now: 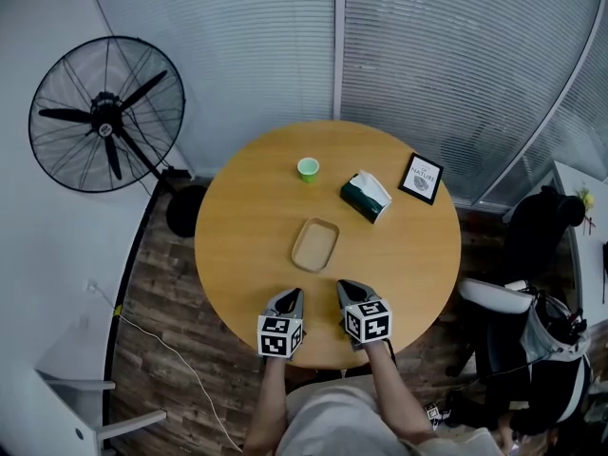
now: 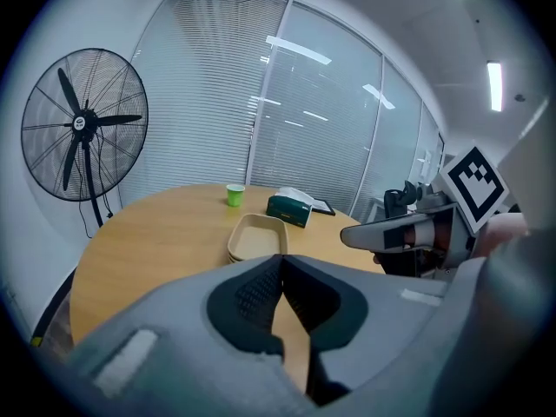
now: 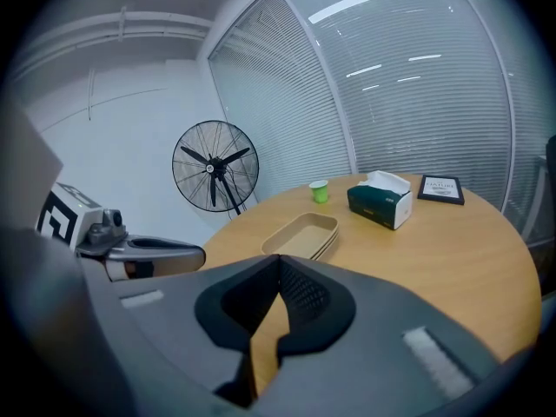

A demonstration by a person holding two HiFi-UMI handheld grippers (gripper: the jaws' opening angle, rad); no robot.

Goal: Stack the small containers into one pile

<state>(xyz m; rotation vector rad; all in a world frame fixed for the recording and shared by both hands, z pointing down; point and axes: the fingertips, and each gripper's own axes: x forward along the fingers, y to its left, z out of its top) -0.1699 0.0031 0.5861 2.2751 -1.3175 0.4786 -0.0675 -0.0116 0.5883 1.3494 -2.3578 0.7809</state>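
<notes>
A pile of shallow tan containers (image 1: 314, 244) lies nested near the middle of the round wooden table (image 1: 247, 207). It also shows in the left gripper view as the tan pile (image 2: 258, 237) and in the right gripper view as the tan pile (image 3: 304, 233), where several rims show at its side. My left gripper (image 1: 295, 294) and right gripper (image 1: 344, 286) hover side by side at the table's near edge, a short way in front of the pile. Both are shut and hold nothing: the left gripper (image 2: 280, 259) and the right gripper (image 3: 278, 259) each show their jaw tips meeting.
Beyond the pile stand a small green cup (image 1: 308, 167), a dark green tissue box (image 1: 366, 196) and a framed card (image 1: 421, 178). A standing fan (image 1: 106, 114) is at the left. A chair and a bag (image 1: 546, 350) are at the right, and blinds lie behind.
</notes>
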